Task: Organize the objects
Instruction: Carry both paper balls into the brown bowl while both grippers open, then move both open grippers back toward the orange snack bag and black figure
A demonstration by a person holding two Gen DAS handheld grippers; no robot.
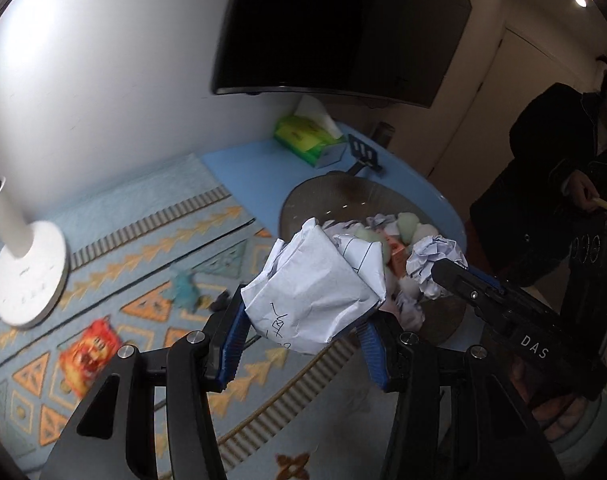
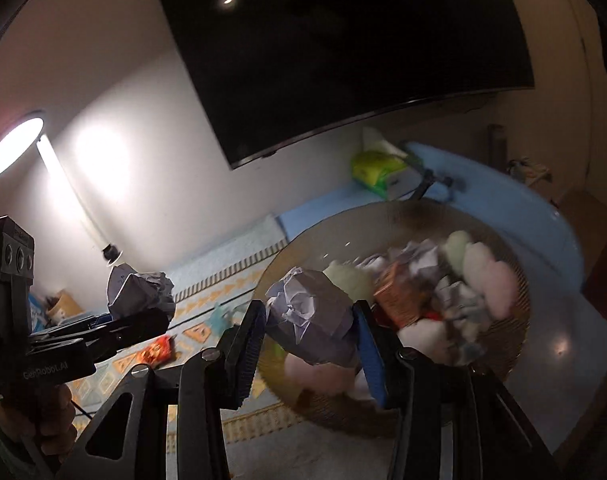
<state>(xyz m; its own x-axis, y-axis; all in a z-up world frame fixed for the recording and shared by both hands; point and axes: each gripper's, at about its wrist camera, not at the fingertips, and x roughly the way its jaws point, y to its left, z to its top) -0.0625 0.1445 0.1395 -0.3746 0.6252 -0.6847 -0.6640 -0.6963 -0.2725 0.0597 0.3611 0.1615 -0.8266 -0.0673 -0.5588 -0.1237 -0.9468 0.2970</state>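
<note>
My left gripper (image 1: pixel 299 332) is shut on a crumpled white paper ball with pen marks (image 1: pixel 311 292), held above the patterned rug near the round woven basket (image 1: pixel 315 200). My right gripper (image 2: pixel 307 328) is shut on another crumpled paper ball (image 2: pixel 311 320), held over the near rim of the same basket (image 2: pixel 303 248). The basket holds several paper balls, pastel soft lumps and an orange box (image 2: pixel 395 296). The left gripper with its paper ball (image 2: pixel 139 288) shows at the left of the right wrist view; the right gripper's body (image 1: pixel 515 320) shows at the right of the left wrist view.
A red snack packet (image 1: pixel 88 350) and a teal toy (image 1: pixel 183 286) lie on the patterned rug (image 1: pixel 143 260). A white lamp base (image 1: pixel 27 272) stands left. A green tissue box (image 1: pixel 307 136) and a dark tool lie on the blue mat. A person in black (image 1: pixel 551 160) stands right.
</note>
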